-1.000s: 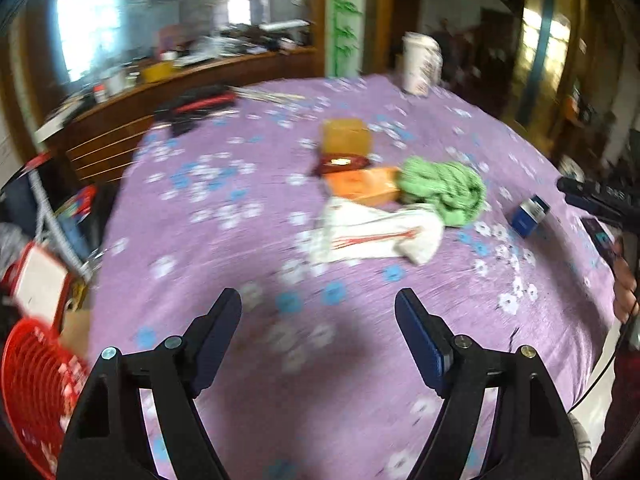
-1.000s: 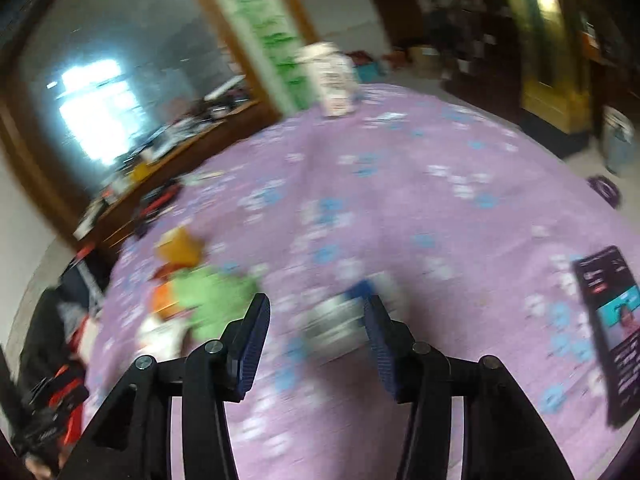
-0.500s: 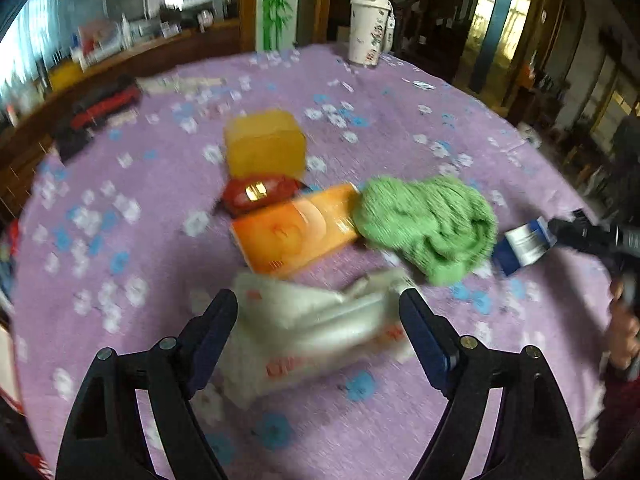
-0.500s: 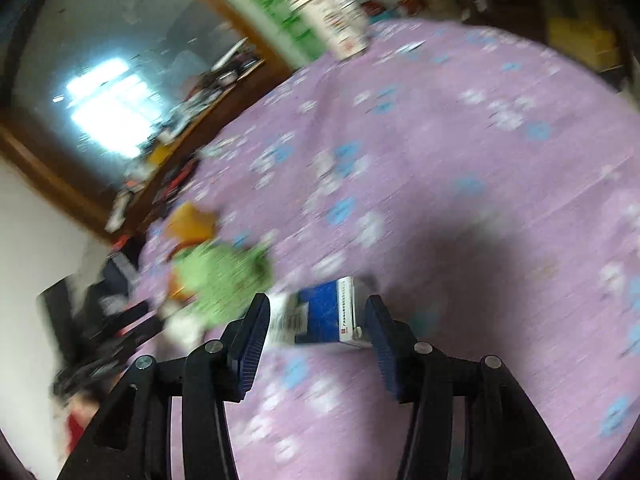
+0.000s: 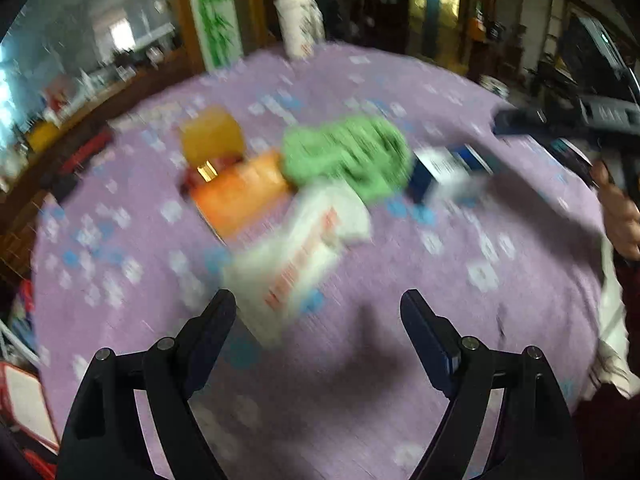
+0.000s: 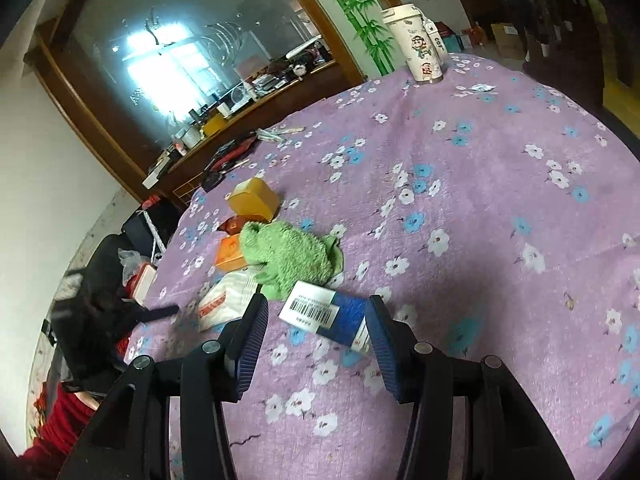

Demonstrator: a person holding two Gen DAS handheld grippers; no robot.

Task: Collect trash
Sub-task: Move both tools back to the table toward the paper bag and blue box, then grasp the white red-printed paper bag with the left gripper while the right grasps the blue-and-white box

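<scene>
A blue and white box (image 6: pixel 328 316) lies flat on the purple flowered tablecloth (image 6: pixel 500 200), just ahead of and between the fingers of my open right gripper (image 6: pixel 318 312); it also shows in the left wrist view (image 5: pixel 448 170). A white plastic wrapper (image 5: pixel 296 252) lies just ahead of my open, empty left gripper (image 5: pixel 318 306), nearer its left finger; it also shows in the right wrist view (image 6: pixel 226 298). Behind them lie a green cloth (image 6: pixel 288 256), an orange box (image 5: pixel 240 192), a small red packet (image 6: pixel 232 224) and a yellow box (image 6: pixel 254 198).
A tall white cup (image 6: pixel 416 48) stands at the table's far edge. A dark wooden sideboard (image 6: pixel 248 120) with clutter runs behind the table. A red basket (image 5: pixel 24 400) sits on the floor at the left. The person's hand (image 5: pixel 620 208) is at the right edge.
The left gripper has drawn back a little and swung so the white wrapper lies ahead left. The right gripper has closed in on the blue and white box, its fingers now flanking it.
</scene>
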